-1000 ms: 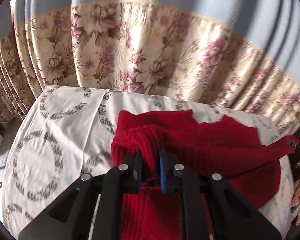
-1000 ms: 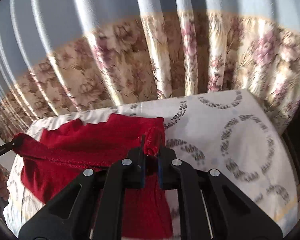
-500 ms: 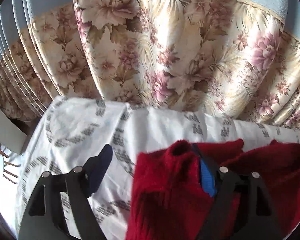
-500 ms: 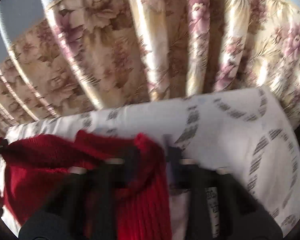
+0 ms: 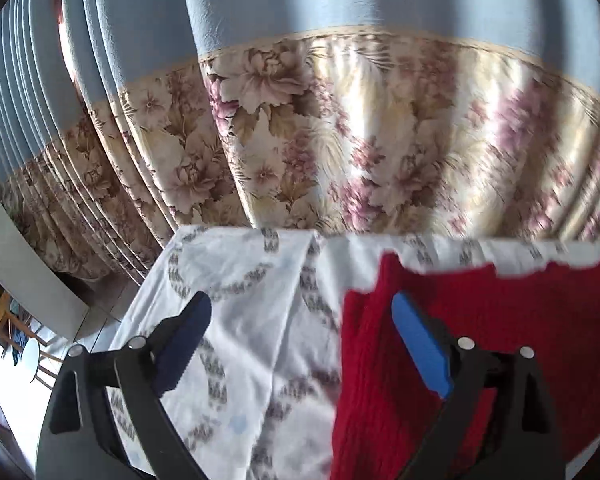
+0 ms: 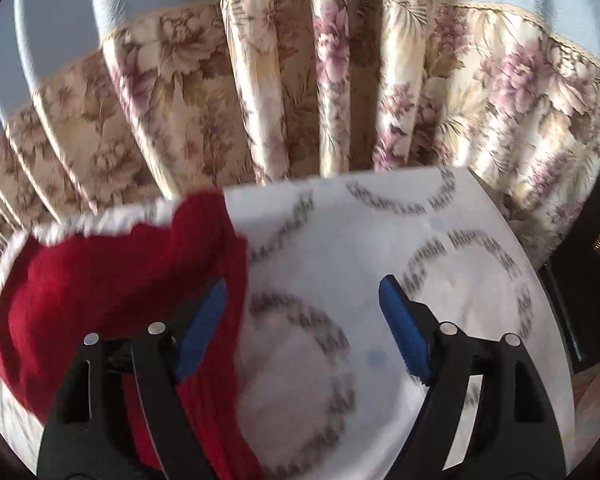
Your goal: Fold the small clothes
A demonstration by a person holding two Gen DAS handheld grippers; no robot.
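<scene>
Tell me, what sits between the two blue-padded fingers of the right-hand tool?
Mostly bare white patterned sheet, seen in the right wrist view. The right gripper is opening; the red knitted garment lies by its left finger, not pinched.

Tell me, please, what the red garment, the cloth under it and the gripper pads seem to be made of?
Red garment: apparently a soft, matte knit, judging by its ribbed texture. White patterned cloth: probably thin woven cotton or similar; it creases sharply. Gripper pads: blue, seemingly rubber or ridged plastic, with toothed edges, on black finger frames that look like plastic.
</scene>
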